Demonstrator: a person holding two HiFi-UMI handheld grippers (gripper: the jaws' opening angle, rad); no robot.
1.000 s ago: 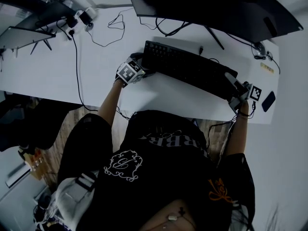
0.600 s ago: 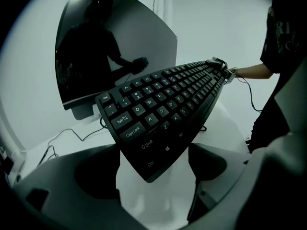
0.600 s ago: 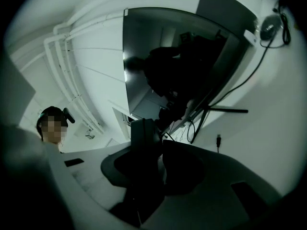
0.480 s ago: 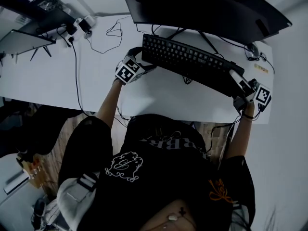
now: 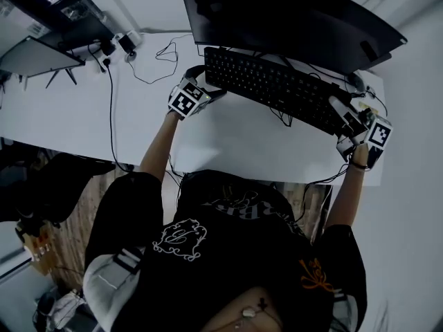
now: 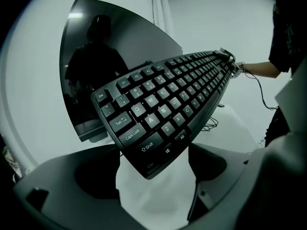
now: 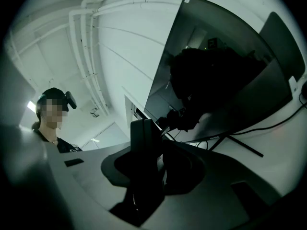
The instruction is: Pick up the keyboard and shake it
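Head view shows the black keyboard (image 5: 277,83) held clear of the white desk (image 5: 228,140), slanting just in front of the dark monitor (image 5: 291,12); its cable (image 5: 281,116) dangles beneath. Left gripper (image 5: 206,93) has its fingers closed on the keyboard's left end, by the Ctrl and Shift keys; right gripper (image 5: 344,113) has its fingers clamped narrowly on the right end, which its own view shows edge-on.
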